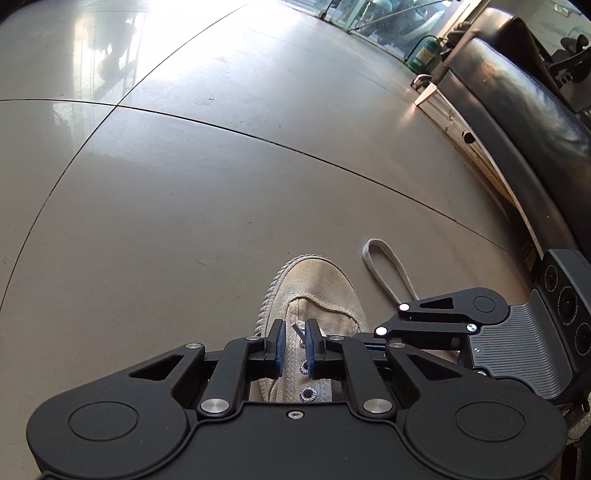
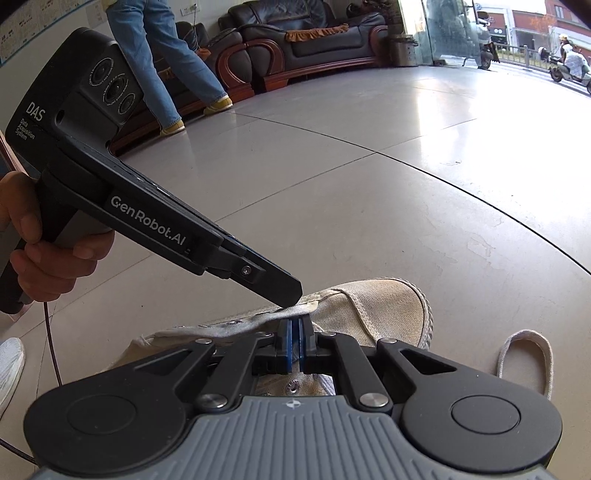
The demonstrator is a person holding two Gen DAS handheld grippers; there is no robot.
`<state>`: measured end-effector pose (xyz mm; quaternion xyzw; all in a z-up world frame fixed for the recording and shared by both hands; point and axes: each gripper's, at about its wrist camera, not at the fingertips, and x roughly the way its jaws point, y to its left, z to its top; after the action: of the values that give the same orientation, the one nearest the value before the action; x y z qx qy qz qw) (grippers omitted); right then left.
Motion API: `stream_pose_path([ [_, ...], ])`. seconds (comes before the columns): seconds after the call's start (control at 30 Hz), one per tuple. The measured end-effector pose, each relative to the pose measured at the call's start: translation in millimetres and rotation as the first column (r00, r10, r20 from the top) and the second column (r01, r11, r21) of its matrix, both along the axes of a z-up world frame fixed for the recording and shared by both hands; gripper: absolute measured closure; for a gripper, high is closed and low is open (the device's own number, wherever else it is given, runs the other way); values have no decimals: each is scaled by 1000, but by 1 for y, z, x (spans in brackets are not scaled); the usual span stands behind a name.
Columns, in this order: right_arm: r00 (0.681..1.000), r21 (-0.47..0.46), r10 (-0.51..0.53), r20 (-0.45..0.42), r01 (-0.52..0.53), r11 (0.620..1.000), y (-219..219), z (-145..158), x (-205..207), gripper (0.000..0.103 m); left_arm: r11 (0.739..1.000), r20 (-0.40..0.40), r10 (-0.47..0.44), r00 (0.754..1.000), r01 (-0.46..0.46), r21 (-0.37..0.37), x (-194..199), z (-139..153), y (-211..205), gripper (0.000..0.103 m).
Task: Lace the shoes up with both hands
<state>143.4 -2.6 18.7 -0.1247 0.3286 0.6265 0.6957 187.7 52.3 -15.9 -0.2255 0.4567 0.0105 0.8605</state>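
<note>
A beige canvas sneaker (image 1: 317, 291) is sitting on the tiled floor (image 1: 184, 184). The left gripper (image 1: 294, 345) is hovering spread around the lace tip (image 1: 298, 331); the right gripper (image 2: 295, 345) is pinching the shoelace (image 2: 532, 354).

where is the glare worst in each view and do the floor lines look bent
Left wrist view: glare blows out the floor at the top, near the doorway; the tile seams curve strongly from the fisheye lens. Right wrist view: a softer sheen on the floor toward the bright street at upper right, seams bowed too; the shoe stays evenly lit and sharp.
</note>
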Motion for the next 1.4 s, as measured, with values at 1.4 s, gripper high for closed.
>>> stream_pose_path([
  [1.4,962,-121,89,259,-59,991,8,6,-81,84,538,18,-150,989,66,840,-14,36,-86,103],
])
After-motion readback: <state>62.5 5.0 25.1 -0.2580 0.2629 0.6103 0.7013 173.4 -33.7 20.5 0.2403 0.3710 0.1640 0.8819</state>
